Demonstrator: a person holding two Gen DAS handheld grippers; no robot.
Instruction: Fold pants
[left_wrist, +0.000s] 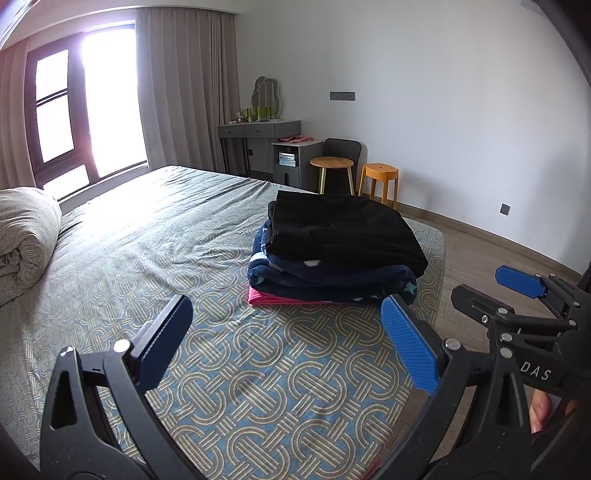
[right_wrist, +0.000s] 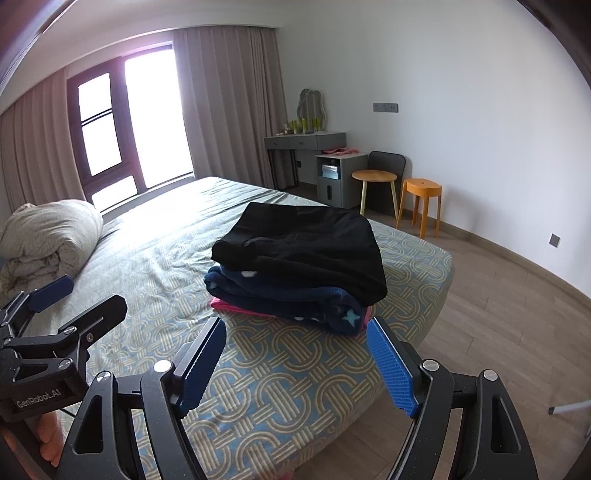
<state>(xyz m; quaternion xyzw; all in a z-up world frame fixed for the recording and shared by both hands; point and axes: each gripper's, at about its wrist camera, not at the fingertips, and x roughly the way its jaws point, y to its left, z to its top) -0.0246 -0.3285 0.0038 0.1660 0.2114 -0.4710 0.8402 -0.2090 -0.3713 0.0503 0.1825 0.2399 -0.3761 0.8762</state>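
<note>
Near the bed's (right_wrist: 424, 266) foot-end corner, folded black fabric pants (right_wrist: 306, 243) top a stack w/ a navy star-print fleece blanket (right_wrist: 295, 299) & flat pink cloth (right_wrist: 225, 305). Left gripper (left_wrist: 288, 339) & right gripper (right_wrist: 295, 362) both spread wide, nothing btwn fingers, apart from the stack.

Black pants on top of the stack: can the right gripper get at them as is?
Probably yes. The right gripper is open and empty, the black pants lie uncovered on top, and only bare bed lies between.
</note>
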